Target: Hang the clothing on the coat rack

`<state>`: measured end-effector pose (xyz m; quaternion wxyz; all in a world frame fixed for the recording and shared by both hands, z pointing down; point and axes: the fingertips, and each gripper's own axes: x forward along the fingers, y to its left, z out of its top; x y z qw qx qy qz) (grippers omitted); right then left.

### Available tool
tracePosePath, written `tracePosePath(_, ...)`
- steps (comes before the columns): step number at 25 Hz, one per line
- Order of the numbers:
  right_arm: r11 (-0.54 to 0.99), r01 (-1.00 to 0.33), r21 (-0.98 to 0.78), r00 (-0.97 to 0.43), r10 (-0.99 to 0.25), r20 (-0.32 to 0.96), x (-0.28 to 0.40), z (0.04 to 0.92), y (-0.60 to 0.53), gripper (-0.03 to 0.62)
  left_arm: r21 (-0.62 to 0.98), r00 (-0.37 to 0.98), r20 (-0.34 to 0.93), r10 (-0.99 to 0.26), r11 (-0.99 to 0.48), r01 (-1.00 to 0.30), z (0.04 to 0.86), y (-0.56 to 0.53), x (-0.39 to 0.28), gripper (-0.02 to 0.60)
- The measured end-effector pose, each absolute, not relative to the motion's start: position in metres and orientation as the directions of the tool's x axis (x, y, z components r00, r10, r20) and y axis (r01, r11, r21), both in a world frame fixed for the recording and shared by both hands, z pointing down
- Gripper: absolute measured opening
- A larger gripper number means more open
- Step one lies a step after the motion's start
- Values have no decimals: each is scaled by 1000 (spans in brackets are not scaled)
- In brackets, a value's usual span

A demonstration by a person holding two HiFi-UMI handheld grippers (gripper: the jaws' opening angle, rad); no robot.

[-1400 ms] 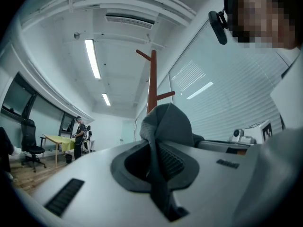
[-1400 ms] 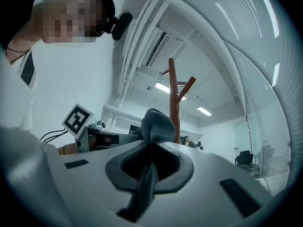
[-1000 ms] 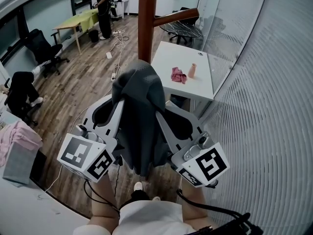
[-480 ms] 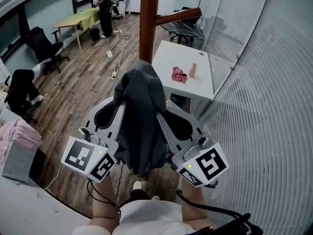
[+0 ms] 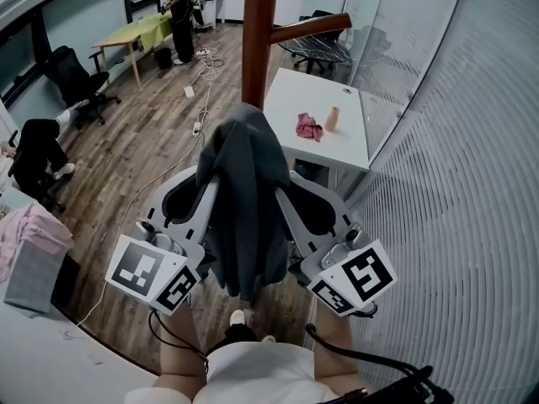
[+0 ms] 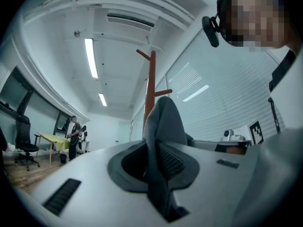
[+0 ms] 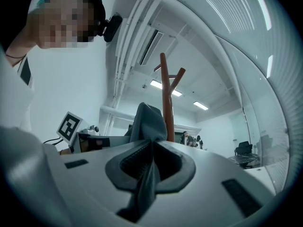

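A dark grey garment (image 5: 244, 196) hangs bunched between my two grippers, held up in front of me. My left gripper (image 5: 207, 175) is shut on its left fold and my right gripper (image 5: 283, 185) is shut on its right fold. The brown coat rack pole (image 5: 258, 40) rises just beyond the garment, with a peg (image 5: 308, 27) slanting off to the right. In the left gripper view the cloth (image 6: 163, 126) is pinched in the left gripper (image 6: 154, 161), and the rack (image 6: 152, 86) stands behind. The right gripper view shows the fabric (image 7: 149, 119) clamped in the right gripper (image 7: 151, 162) before the pole (image 7: 166, 96).
A white table (image 5: 345, 154) with a pink cloth (image 5: 307, 128) and a small bottle (image 5: 332, 120) stands right of the rack. A glass wall with blinds (image 5: 455, 158) runs along the right. Office chairs (image 5: 76, 78), floor cables (image 5: 202, 66), a person (image 5: 178, 15) and pink clothing (image 5: 29, 230) lie left.
Both grippers, with the garment in them, have edged slightly towards the rack pole. Both grips are unchanged.
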<state>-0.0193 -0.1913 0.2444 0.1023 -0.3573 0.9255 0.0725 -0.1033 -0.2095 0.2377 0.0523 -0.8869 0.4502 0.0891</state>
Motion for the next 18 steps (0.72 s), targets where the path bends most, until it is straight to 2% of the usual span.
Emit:
tracePosePath(3, 729, -682, 52, -719, -656, -231, -17, 248, -194, 26, -19, 577, -203, -791, -586, -810, 240, -209, -106, 48)
tracePosePath(11, 725, -685, 71, -722, -662, -202, -18, 254, -197, 33, -37, 591, -231, -773, -600, -799, 240, -205, -108, 151)
tracePosePath(14, 727, -678, 113, -733, -654, -187, -21, 256, -198, 125, -30, 596, -267, -757, -612, -791, 233, -202, -110, 193)
tracePosePath(18, 720, -680, 137, -731, -654, -194, -14, 254, -199, 161, -10, 600, -287, -747, -623, -782, 228, -200, -109, 218)
